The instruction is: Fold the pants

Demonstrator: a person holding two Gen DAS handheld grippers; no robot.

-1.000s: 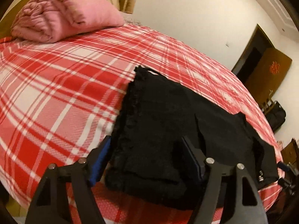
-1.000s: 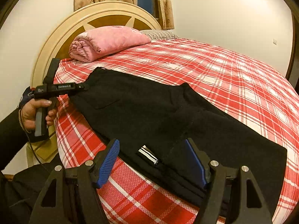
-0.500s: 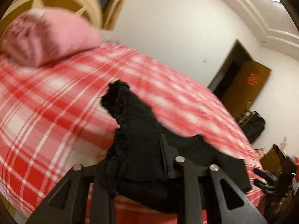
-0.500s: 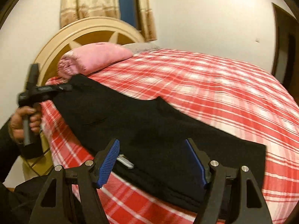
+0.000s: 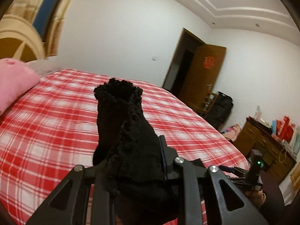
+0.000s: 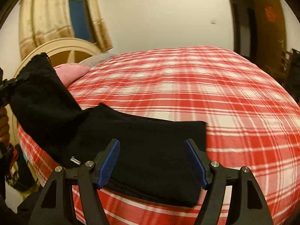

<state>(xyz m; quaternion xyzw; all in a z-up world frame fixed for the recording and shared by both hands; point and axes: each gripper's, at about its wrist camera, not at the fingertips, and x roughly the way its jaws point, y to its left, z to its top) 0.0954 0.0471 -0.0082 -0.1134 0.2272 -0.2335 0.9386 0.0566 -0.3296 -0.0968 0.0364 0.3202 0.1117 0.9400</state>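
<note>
The black pants [image 6: 142,142] lie along the near edge of a red-and-white plaid bed [image 6: 196,86]. My left gripper [image 5: 131,150] is shut on the waistband end of the pants [image 5: 121,116], which stands up bunched between its fingers, lifted off the bed. In the right wrist view that raised end [image 6: 39,86] hangs at the far left, held beside a hand [image 6: 3,125]. My right gripper [image 6: 152,163] is open, its blue pads either side of the folded leg end that rests flat on the bed.
A pink pillow [image 5: 13,82] sits by the cream headboard [image 6: 61,50]. Curtains [image 6: 46,16] hang behind it. An open brown door [image 5: 200,80], a dark bag [image 5: 221,108] and a wooden dresser [image 5: 266,146] with clutter stand past the bed's far side.
My left gripper has shut on the waistband end and lifted it up off the bed. The right gripper has stayed open over the leg end, its view swinging right.
</note>
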